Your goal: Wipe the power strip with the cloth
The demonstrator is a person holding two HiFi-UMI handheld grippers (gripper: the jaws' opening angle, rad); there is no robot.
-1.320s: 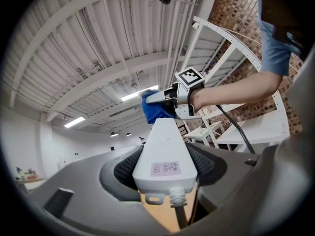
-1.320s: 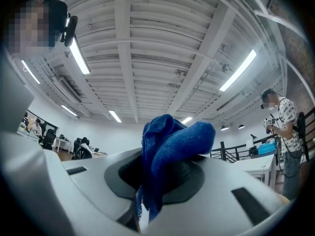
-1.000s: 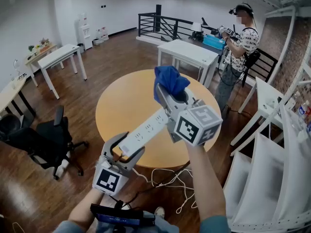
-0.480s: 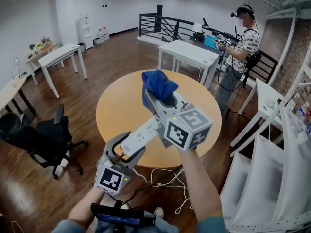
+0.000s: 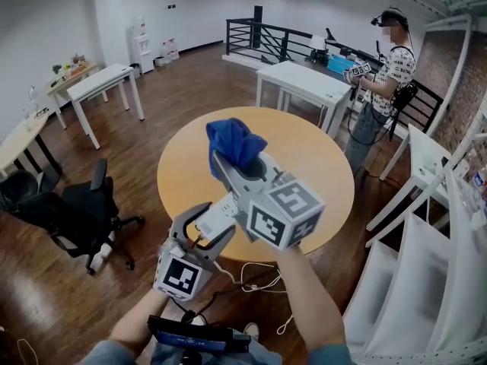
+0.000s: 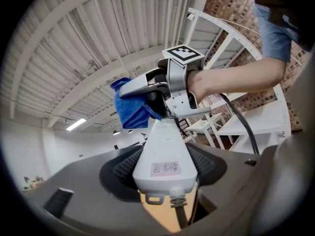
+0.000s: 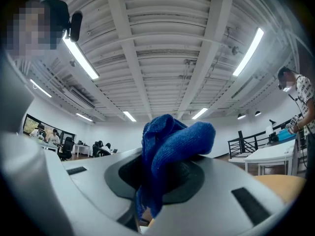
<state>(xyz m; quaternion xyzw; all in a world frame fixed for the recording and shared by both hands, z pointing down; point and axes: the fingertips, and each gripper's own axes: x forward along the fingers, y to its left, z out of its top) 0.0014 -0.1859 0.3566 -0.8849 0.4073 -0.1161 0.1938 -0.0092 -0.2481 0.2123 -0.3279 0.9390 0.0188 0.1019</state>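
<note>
The left gripper (image 5: 207, 228) has its fingers spread wide and clamped on the cord end of the power strip (image 6: 165, 149). It holds the strip level in the air above the round surface (image 5: 323, 162), and the rest of the strip runs out ahead of them. The right gripper (image 5: 242, 167) has its fingers pinched on the blue cloth (image 7: 172, 144), bunched past their tips, seemingly against the strip's far stretch. I'd press the wad flat, drag it lengthwise toward the left fingers, and brace that hand against twisting.
</note>
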